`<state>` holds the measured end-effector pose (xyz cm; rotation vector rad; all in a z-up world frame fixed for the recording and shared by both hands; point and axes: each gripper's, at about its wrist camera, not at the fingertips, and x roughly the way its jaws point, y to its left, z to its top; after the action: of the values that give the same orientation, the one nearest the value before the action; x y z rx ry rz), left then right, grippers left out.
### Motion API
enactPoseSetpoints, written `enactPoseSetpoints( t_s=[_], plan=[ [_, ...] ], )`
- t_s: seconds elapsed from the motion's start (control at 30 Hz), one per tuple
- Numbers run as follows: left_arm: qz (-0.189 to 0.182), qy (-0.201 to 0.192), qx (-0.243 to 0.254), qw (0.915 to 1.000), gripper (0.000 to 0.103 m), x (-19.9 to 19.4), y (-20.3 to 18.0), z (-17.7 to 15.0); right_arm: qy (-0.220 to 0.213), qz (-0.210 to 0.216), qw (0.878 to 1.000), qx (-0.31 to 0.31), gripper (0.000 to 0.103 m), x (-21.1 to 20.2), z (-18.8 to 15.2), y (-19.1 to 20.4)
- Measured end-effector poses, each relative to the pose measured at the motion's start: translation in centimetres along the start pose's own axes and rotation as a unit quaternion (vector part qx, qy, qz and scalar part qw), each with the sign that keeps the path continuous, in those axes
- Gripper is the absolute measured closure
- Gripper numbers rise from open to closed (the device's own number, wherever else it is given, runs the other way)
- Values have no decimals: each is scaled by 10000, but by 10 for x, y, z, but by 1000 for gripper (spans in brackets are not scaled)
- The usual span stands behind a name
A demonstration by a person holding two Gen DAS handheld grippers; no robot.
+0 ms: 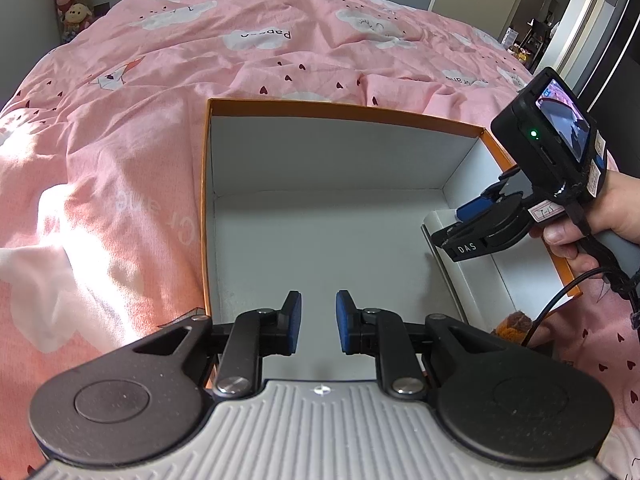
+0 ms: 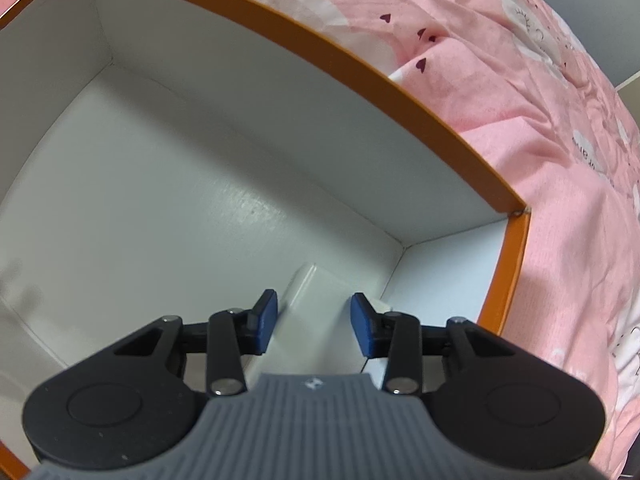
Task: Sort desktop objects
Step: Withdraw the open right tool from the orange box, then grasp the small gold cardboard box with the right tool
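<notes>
Pink bedspread [image 1: 120,160], orange box [image 1: 340,109], white case [image 2: 316,300].

White slab [image 2: 320,308] under right claw [image 2: 314,322], near end hidden.

Soft daylight fills the room, brightest on the near left, where the pink bedspread [image 1: 100,200] washes out to white glare. The box [image 1: 320,168] walls look grey, with faint shadows on its floor. Fisheye bending curves the box rim [image 2: 320,40] and darkens the corners. Focus is sharp throughout.
</notes>
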<state>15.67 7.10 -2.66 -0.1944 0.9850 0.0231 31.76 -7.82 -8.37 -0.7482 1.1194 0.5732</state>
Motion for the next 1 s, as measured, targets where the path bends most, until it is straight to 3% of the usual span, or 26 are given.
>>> enactPoseSetpoints(
  t_s=[0.2,0.37,0.57,0.83,1.0],
  plan=[
    [-37,-16,9,10000,83,-4,-3,0,-355,-10,9993,-88,63,-22,-15,3],
    [-136,-202,65,9997,82,-18,-8,2,-1251,179,9920,-29,57,-76,-46,4],
    [-288,-547,197,9979,82,-38,-21,-9,-2124,317,9748,604,57,-123,-101,2],
    [-636,-573,594,9946,82,-69,-38,-33,-2422,848,9588,1219,61,-169,-167,17],
    [-766,-324,877,9927,82,-79,-50,-60,-2074,1254,9651,993,63,-172,-191,61]
  ],
)
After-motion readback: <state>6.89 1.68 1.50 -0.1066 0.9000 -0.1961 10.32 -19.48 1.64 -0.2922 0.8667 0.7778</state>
